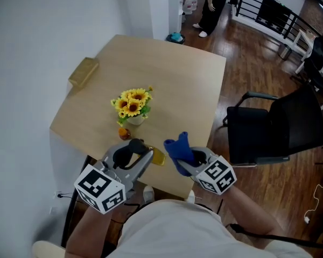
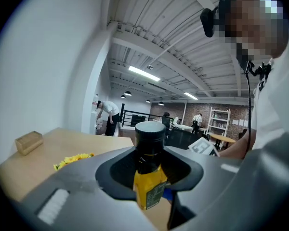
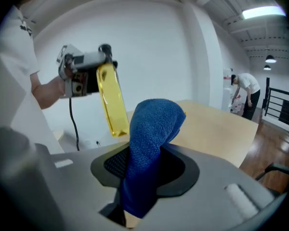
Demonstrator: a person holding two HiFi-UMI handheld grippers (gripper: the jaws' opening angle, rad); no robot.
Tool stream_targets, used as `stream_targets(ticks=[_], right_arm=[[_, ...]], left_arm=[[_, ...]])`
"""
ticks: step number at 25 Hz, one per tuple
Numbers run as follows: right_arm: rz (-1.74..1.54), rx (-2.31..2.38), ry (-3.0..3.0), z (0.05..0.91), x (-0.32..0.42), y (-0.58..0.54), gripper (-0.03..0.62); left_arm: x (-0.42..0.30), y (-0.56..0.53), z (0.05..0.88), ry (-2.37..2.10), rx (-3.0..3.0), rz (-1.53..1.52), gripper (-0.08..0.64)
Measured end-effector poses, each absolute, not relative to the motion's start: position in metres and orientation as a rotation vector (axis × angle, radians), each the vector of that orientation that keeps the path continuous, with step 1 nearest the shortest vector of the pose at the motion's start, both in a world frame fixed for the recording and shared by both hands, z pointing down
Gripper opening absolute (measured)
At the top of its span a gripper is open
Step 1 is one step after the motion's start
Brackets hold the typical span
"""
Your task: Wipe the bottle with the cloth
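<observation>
Left hand-held gripper (image 1: 141,150) was clamped on the yellow bottle (image 1: 158,157) at its neck, long axis pointing right toward the blue cloth (image 1: 177,148) pinched in the right hand-held gripper (image 1: 189,163), just beside it over the surface (image 1: 172,74).

A light wooden table (image 1: 172,79) stands on a dark wood floor (image 1: 258,47), with its left side close to a white wall (image 1: 43,31). Near the middle of the top, toward the near edge, sits a bunch of yellow sunflowers (image 1: 132,104) in a small pale pot (image 1: 135,120), and a small orange thing (image 1: 124,134) lies just beside the pot on its near side. A tan rectangular block (image 1: 84,71) rests by the left edge, well apart from the flowers.
</observation>
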State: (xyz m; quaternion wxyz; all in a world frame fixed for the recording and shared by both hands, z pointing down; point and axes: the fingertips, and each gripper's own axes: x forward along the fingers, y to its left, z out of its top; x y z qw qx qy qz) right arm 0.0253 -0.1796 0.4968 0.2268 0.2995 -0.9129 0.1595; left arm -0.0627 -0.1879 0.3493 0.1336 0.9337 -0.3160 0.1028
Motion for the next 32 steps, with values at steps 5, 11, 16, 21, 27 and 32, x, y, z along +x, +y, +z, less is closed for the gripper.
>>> stream_targets(ticks=[5, 11, 16, 21, 27, 32], right_arm=[[0.278, 0.873, -2.74, 0.392, -0.012, -0.168, 0.15], [0.357, 0.956, -2.631, 0.447, -0.03, -0.167, 0.15], [0.516, 0.976, -2.452, 0.529, -0.013, -0.155, 0.15], [0.648, 1.091, -2.389, 0.551, 0.009, -0.143, 0.15], [0.661, 1.233, -2.436, 0.516, 0.041, -0.122, 0.15], [0.637, 1.315, -2.429, 0.482, 0.079, -0.1, 0.15]], left_arm=[[-0.07, -0.198, 0.358, -0.921, 2.714, 0.331, 0.152], [-0.075, -0.205, 0.351, -0.866, 2.728, 0.304, 0.152], [-0.082, -0.213, 0.343, -0.807, 2.734, 0.277, 0.152], [-0.08, -0.227, 0.347, -0.781, 2.747, 0.289, 0.152], [-0.076, -0.262, 0.404, -0.938, 2.696, 0.39, 0.152], [-0.067, -0.29, 0.467, -1.109, 2.65, 0.438, 0.152]])
